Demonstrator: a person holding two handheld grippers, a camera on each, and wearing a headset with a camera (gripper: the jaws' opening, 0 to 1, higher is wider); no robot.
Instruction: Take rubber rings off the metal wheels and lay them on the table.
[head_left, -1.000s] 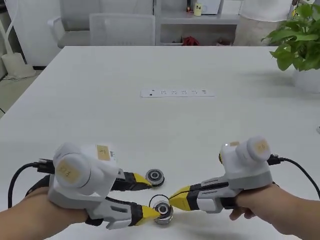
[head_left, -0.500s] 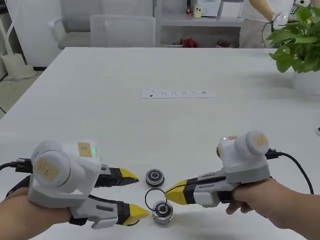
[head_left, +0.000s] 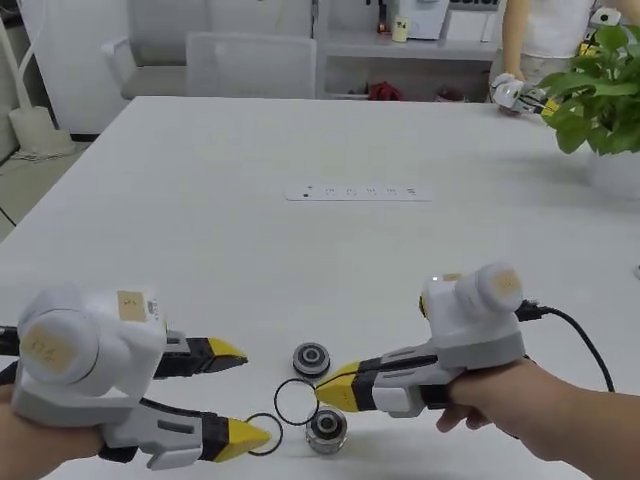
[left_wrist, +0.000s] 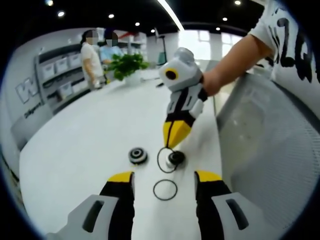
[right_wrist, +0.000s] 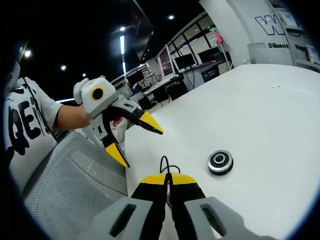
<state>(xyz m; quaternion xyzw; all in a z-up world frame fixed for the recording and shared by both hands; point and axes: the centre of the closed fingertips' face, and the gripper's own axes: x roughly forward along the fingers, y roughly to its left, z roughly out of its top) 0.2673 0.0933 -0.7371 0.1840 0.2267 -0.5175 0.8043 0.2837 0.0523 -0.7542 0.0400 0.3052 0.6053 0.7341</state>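
My right gripper (head_left: 325, 391) is shut on a thin black rubber ring (head_left: 296, 401), which hangs just above the table beside a bare metal wheel (head_left: 327, 426). A second wheel (head_left: 311, 358), still wearing its dark ring, lies a little farther back. Another loose ring (head_left: 262, 436) lies flat near the lower tip of my left gripper (head_left: 240, 394), which is open and holds nothing. The left gripper view has that loose ring (left_wrist: 165, 190) between its own jaws and the held ring (left_wrist: 167, 160) beyond. In the right gripper view the held ring (right_wrist: 167, 163) loops up from the shut tips, right of the ringed wheel (right_wrist: 220, 162).
A white power strip (head_left: 358, 192) lies mid-table. A potted plant (head_left: 600, 90) stands at the far right corner. A person (head_left: 530, 40) stands behind the table, and a chair (head_left: 250, 62) sits at its far edge. The white tabletop (head_left: 300, 270) stretches wide ahead.
My left gripper has drawn back left, away from the near wheel. The right gripper has pulled the ring off that wheel and lifted it. A loose ring now shows by the left tip.
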